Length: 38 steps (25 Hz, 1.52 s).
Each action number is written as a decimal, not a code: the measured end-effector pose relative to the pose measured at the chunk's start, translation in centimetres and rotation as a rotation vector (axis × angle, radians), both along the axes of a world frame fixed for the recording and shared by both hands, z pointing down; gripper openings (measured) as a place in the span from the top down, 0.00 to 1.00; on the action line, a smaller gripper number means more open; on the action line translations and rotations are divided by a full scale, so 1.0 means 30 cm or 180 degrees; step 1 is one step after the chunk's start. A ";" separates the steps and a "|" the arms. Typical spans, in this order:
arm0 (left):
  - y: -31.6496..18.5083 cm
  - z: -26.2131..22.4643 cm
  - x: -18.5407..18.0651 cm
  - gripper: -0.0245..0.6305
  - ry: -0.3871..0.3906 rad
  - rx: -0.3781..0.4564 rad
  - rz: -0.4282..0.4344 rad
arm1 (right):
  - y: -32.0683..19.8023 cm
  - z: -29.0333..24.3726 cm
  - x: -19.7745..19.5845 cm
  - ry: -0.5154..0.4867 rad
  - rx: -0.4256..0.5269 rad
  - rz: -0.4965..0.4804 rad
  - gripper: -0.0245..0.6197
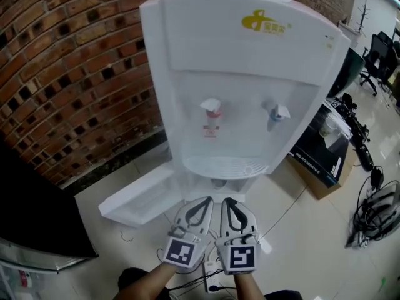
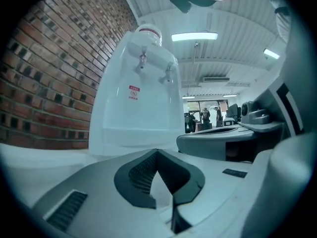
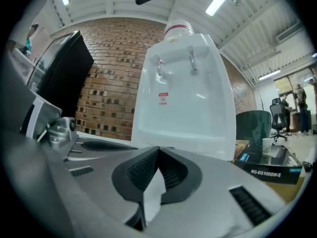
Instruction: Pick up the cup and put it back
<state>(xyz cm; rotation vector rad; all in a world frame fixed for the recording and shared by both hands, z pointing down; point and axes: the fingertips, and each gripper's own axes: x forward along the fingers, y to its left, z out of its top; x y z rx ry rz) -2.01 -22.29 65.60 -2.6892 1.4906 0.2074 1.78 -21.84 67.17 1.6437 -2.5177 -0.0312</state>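
Brick wall (image 1: 75, 74) at the back, pale tiled floor (image 1: 300, 230) below, and a white dispenser (image 1: 244, 74) standing tall in the middle of the head view. Both claws sit low and side by side in front of it, level with each other. The left gripper (image 1: 201, 202) has its jaws together with nothing between them. The right gripper (image 1: 229, 202) is the same, pads pressed tip to tip and empty.

So where's the cup? It isn't in either claw and it isn't on the tray (image 1: 225, 166) under the taps. The only cup-like thing I can find is a small pale one (image 3: 267, 145) on the black box (image 1: 322, 158) to the dispenser's right, well apart from both grippers. Whether that's the cup the task means, I can't say.

My read on progress: nothing is in hand, so this is either just ahead of the pick-up or just after the put-back. The pictures don't settle which. If it's the start, everything is left to do: reach, grasp, lift, return.

The count:
- one dispenser
- two taps, one red (image 1: 211, 109) and one blue (image 1: 277, 113)
- one tray
- one box
- one possible cup
- two grippers, both closed
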 end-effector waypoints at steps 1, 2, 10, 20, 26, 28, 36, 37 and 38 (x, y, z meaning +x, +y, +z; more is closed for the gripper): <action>0.007 -0.021 0.001 0.97 -0.0005 0.0039 0.0021 | 0.008 -0.013 -0.007 0.0018 -0.0002 -0.0013 0.95; 0.013 -0.041 0.002 0.97 -0.0029 0.0078 0.0043 | 0.014 -0.023 -0.012 0.0028 -0.0004 -0.0023 0.95; 0.051 -0.246 -0.013 0.97 -0.0022 0.0099 0.0021 | 0.052 -0.212 -0.041 -0.0001 -0.0008 -0.0112 0.95; 0.160 -0.835 -0.037 0.97 0.0025 0.0089 -0.0003 | 0.142 -0.816 -0.054 -0.0024 -0.0038 -0.0145 0.95; 0.250 -1.224 -0.014 0.97 0.0015 0.0058 0.0058 | 0.221 -1.202 -0.055 0.0010 -0.0069 -0.0140 0.95; 0.280 -1.340 -0.016 0.97 0.0016 0.0044 0.0064 | 0.246 -1.316 -0.061 -0.0014 -0.0090 -0.0133 0.95; 0.366 -1.742 -0.025 0.97 0.0043 0.0054 0.0002 | 0.334 -1.751 -0.080 -0.0366 -0.0122 -0.0193 0.95; 0.375 -1.781 -0.024 0.97 0.0051 0.0080 -0.0010 | 0.342 -1.786 -0.076 -0.0312 -0.0087 -0.0206 0.96; 0.385 -1.812 -0.022 0.97 0.0057 0.0099 -0.0021 | 0.351 -1.812 -0.070 -0.0248 -0.0061 -0.0225 0.96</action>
